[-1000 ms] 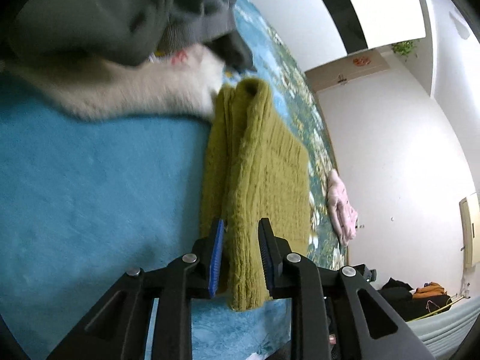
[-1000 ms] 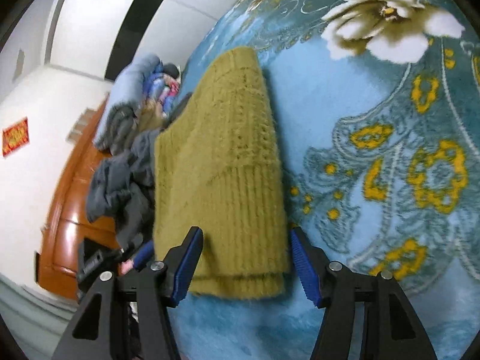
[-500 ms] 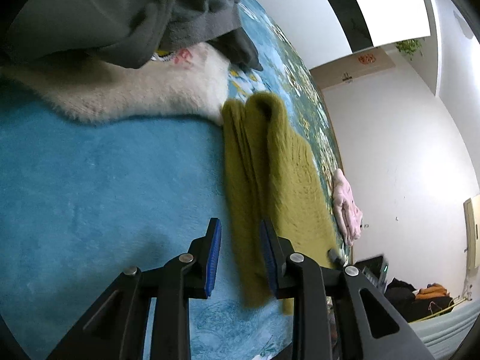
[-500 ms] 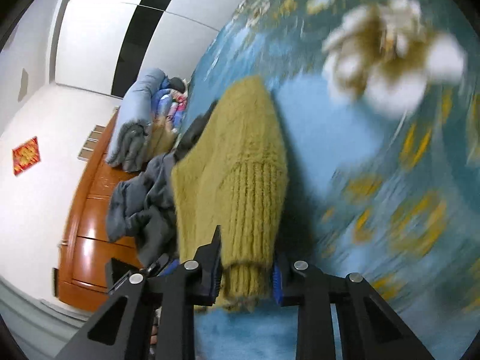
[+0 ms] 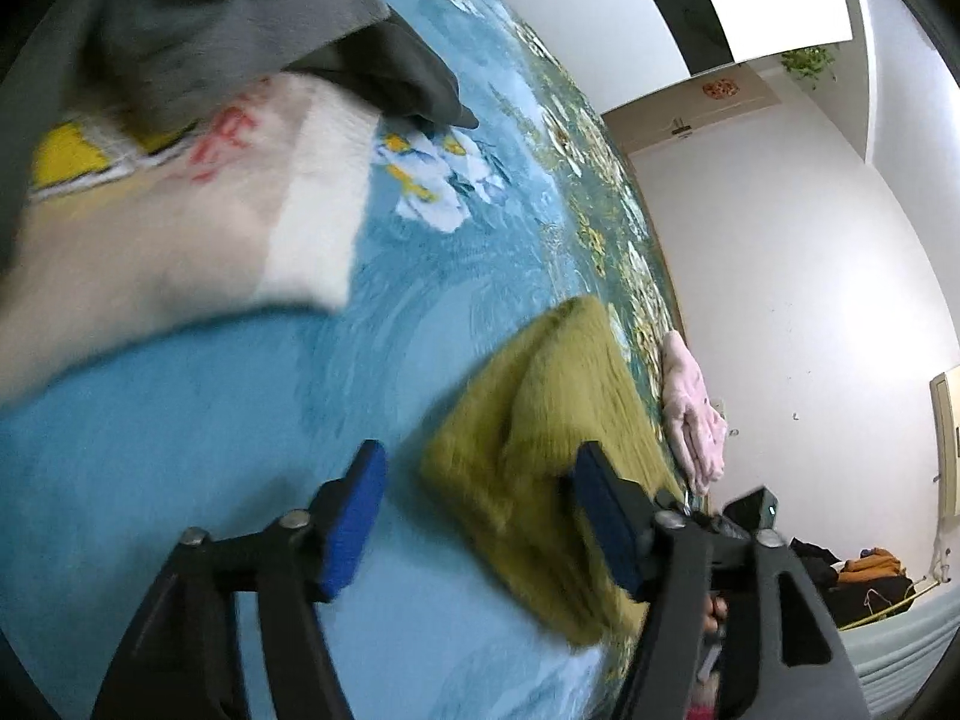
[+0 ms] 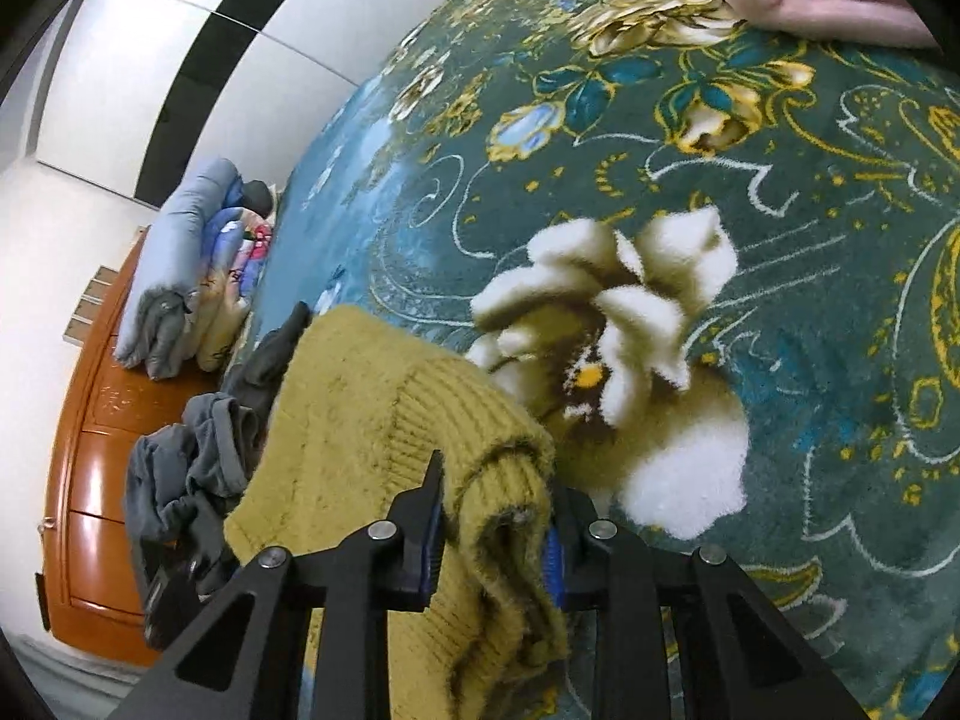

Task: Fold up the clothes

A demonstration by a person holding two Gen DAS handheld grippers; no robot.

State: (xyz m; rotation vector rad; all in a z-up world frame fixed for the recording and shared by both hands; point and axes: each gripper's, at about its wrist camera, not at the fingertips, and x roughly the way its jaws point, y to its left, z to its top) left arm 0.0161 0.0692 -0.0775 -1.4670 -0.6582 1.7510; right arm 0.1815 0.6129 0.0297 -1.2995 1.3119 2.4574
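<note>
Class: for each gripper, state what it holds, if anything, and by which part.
Right gripper: olive-green knitted sweater, pinched at its ribbed folded edge. Left gripper: nothing; its jaws have just opened.

Each tool, the left tool (image 5: 480, 510) and the right tool (image 6: 492, 525), is a matte black frame of angled struts with triangular cut-outs. Silver round screw heads mark the pivots. The finger pads (image 5: 351, 519) are ribbed blue (the colour vivid against the black).

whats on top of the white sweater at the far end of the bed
Grey clothes are piled on the white sweater, covering its far part. A red mark and a yellow patch show at the pile's edge; the rest is hidden.
</note>
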